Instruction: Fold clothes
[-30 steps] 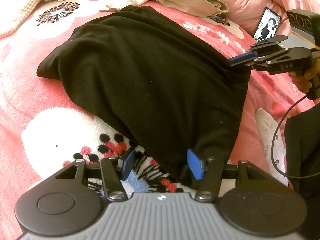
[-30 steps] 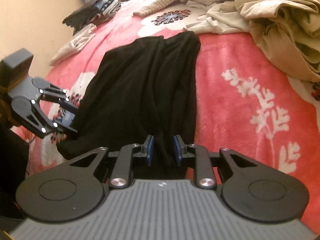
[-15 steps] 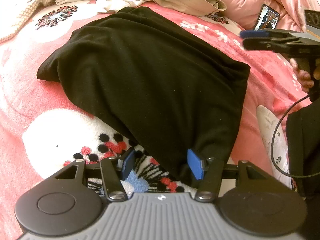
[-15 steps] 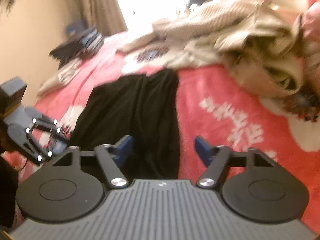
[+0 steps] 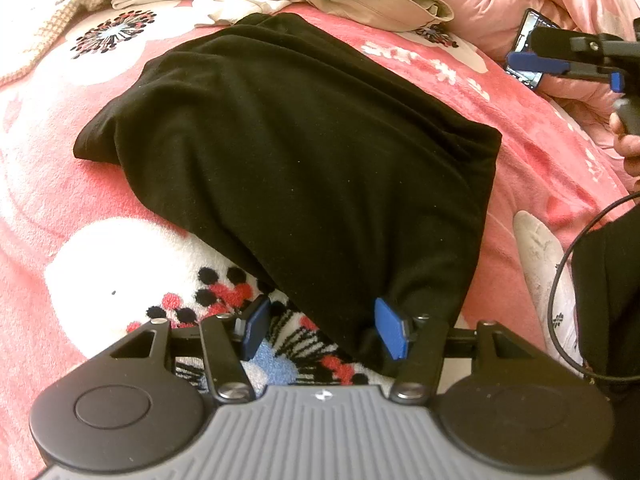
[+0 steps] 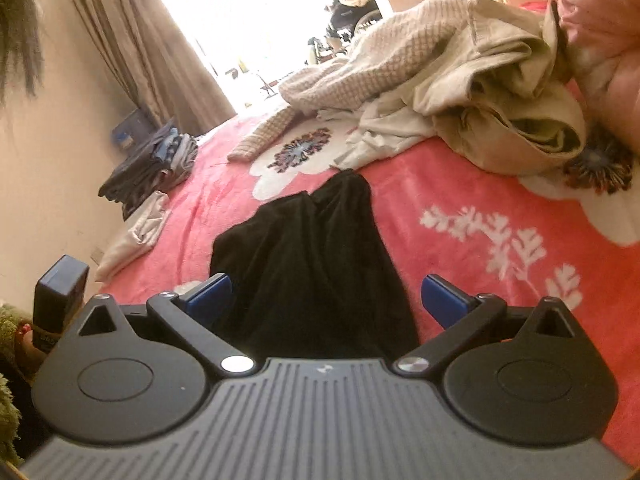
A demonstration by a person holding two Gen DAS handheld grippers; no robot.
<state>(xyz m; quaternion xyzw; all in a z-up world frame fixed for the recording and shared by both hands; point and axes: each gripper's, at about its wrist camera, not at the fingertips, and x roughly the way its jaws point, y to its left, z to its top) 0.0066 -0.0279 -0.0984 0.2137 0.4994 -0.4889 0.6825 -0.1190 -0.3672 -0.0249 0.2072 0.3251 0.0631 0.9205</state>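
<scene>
A black garment (image 5: pixel 304 160) lies folded on the pink flowered blanket (image 5: pixel 48 184); it also shows in the right wrist view (image 6: pixel 316 264). My left gripper (image 5: pixel 322 330) is open, low over the garment's near corner, with the cloth between its blue pads but not pinched. My right gripper (image 6: pixel 326 300) is open and empty, raised above the garment's other near edge. It shows from the side in the left wrist view (image 5: pixel 560 68), up at the right.
A heap of beige clothes (image 6: pixel 472 76) lies at the far side of the bed. A folded stack (image 6: pixel 156 164) sits at the far left by the wall. A phone (image 5: pixel 532 46) rests on the pink duvet. A white sock (image 5: pixel 548 264) lies at the right.
My right gripper has let go of the garment's corner, opened wide and lifted up and away. The corner has dropped flat. My left gripper has stayed open in place.
</scene>
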